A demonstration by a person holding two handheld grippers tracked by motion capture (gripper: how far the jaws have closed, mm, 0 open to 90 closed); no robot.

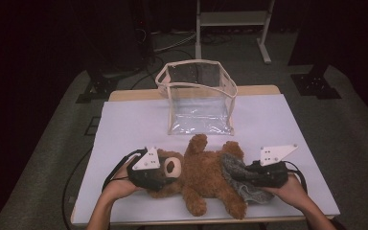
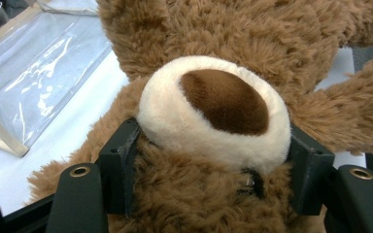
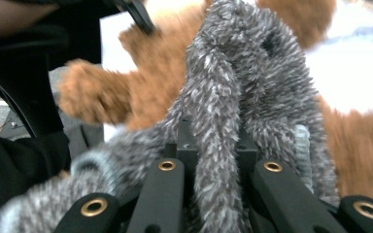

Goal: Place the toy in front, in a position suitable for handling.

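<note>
Left gripper (image 1: 165, 178) clamps teddy bear (image 1: 206, 179) — right gripper (image 1: 239, 175) grey cloth (image 1: 249, 187)

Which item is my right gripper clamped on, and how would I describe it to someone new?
Start at the white table with the clear plastic bag at its far side. In front of it lies a brown teddy bear. The right gripper is shut on the grey shaggy cloth draped over the bear's legs: the one grey thing against brown fur.
</note>
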